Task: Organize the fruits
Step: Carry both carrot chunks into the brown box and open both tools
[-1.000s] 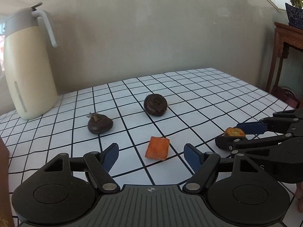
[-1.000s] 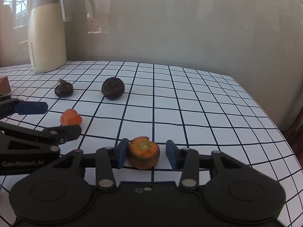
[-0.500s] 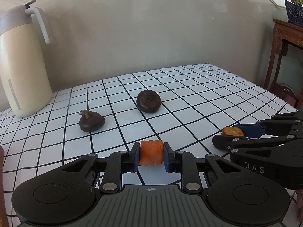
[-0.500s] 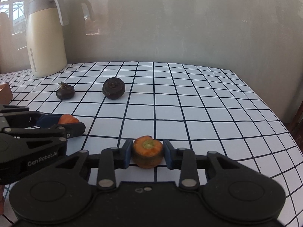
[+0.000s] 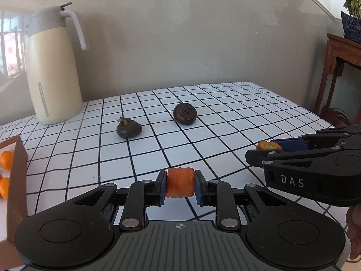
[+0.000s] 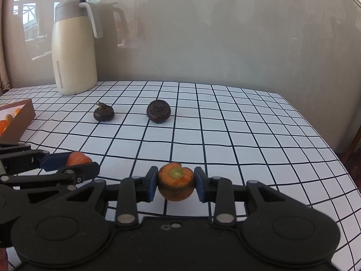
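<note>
- The left gripper (image 5: pixel 180 186) is clamped on a carrot chunk (image 5: pixel 180 182), a short orange cylinder pinched squarely between the blue pads, one pad (image 5: pixel 163 187) pressing each side.
- The right gripper (image 6: pixel 176 184) is clamped on a carrot top piece (image 6: pixel 176 180), cut face up with a greenish core showing (its lower skin looks brownish).
- Seen from the left wrist, the right gripper sits off to the right of the left one, and the two are close but apart.
- Both held pieces are above the table (image 5: pixel 225 122), which is covered in a white cloth with a black grid.
- At the left edge stands a brown box (image 6: pixel 21 118) with orange fruits (image 6: pixel 3 126) inside; what kind I cannot tell.
- Farther out on the table lie two dark round fruits, well apart from the grippers: a dark fruit with a stem (image 5: pixel 129 129) on the left and a dark round fruit (image 5: pixel 185 114) to its right.
- Beyond them, near the wall at the table's far left, a cream thermos jug (image 5: pixel 53 67) stands upright.
- A carved wooden stand (image 5: pixel 343 63) bearing a potted plant (image 5: pixel 352 15) is at the far right.
</note>
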`<state>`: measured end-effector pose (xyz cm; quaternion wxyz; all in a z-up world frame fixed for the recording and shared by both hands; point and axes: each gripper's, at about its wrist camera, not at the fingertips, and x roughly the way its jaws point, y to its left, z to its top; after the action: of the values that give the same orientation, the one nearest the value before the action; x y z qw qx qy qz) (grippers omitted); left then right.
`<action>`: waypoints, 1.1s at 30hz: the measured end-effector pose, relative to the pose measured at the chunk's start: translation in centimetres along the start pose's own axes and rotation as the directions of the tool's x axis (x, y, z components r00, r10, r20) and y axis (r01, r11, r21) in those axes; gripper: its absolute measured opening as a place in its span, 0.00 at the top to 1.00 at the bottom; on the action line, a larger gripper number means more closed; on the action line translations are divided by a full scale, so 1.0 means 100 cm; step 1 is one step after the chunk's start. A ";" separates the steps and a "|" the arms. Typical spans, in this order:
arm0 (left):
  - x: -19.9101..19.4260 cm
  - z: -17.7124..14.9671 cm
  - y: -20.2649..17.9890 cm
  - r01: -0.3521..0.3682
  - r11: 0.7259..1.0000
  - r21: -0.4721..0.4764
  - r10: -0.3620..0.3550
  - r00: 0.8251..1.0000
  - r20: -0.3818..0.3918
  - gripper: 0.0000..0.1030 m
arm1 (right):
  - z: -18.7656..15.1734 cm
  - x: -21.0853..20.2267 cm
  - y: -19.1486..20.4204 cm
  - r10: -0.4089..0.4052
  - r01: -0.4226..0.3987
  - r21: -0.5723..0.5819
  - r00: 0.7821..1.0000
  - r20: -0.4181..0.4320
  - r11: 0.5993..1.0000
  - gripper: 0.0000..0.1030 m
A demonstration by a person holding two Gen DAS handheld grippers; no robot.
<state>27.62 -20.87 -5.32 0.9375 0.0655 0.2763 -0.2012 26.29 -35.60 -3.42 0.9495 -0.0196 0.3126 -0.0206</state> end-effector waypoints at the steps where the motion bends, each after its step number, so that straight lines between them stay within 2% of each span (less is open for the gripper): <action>1: -0.006 -0.002 0.002 -0.003 1.000 -0.004 0.003 1.000 0.005 0.75 | 0.000 -0.004 0.002 0.003 -0.002 -0.004 1.000 0.006 1.000 0.75; 11: -0.075 -0.014 0.023 -0.047 0.999 0.013 0.046 0.997 0.068 0.75 | -0.005 -0.050 0.029 0.059 -0.056 -0.043 0.996 0.073 0.998 0.75; 15: -0.108 -0.019 0.039 -0.086 0.996 0.011 0.084 0.991 0.100 0.75 | -0.009 -0.065 0.042 0.094 -0.089 -0.057 0.992 0.087 0.994 0.75; 21: -0.145 -0.037 0.074 -0.156 0.986 -0.049 0.161 0.980 0.114 0.75 | -0.013 -0.083 0.083 0.180 -0.164 -0.140 0.977 0.115 0.976 0.75; 26: -0.168 -0.049 0.105 -0.222 0.970 -0.095 0.233 0.965 0.120 0.75 | -0.008 -0.092 0.122 0.261 -0.230 -0.210 0.956 0.134 0.950 0.75; 33: -0.194 -0.061 0.145 -0.305 0.938 -0.163 0.328 0.934 0.141 0.75 | -0.002 -0.098 0.162 0.345 -0.298 -0.263 0.926 0.155 0.917 0.75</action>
<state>15.74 0.34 0.32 0.9796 0.0272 0.1964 -0.0326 18.71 -18.92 1.46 0.9571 -0.0818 0.2154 0.1757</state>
